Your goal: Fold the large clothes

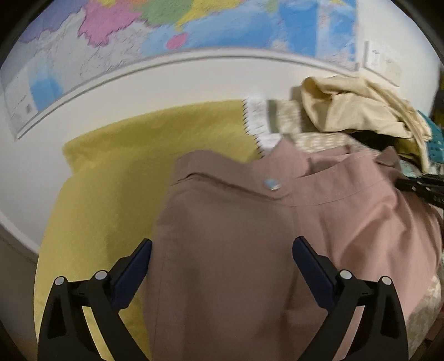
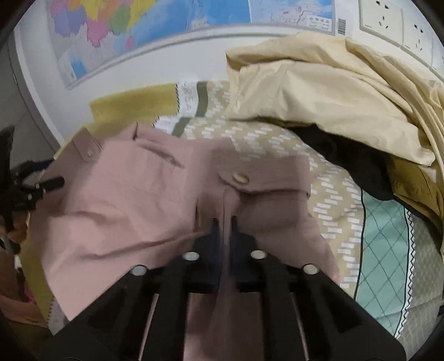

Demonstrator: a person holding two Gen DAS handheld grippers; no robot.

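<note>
We see our left gripper (image 1: 222, 250) at the bottom of the left wrist view with its jaws spread wide and nothing pinched between them; the pink trousers (image 1: 230, 222) lie under the gap, filling the middle and lower right of that frame. A pale button (image 1: 272, 184) sits on the waistband, just above centre. To the left of the trousers a yellow cloth (image 1: 111, 180) covers the surface, and a map (image 1: 166, 27) runs along the wall across the top of the frame. In the upper right a cream garment (image 1: 358, 111) lies in a crumpled heap, apart from the trousers.

In the right wrist view our right gripper (image 2: 224, 222) is at the lower middle, its jaws closed tight on a raised fold of the pink trousers, just below a pocket flap with an oval button (image 2: 241, 177). The trousers spread from there to the left half of the frame, over a patterned bedspread (image 2: 333, 200) that shows at the right. The cream garment fills the upper right, with something black (image 2: 352, 161) beneath its edge. Wall sockets (image 2: 388, 19) show in the top right corner. The left gripper shows at the far left edge, blurred.
</note>
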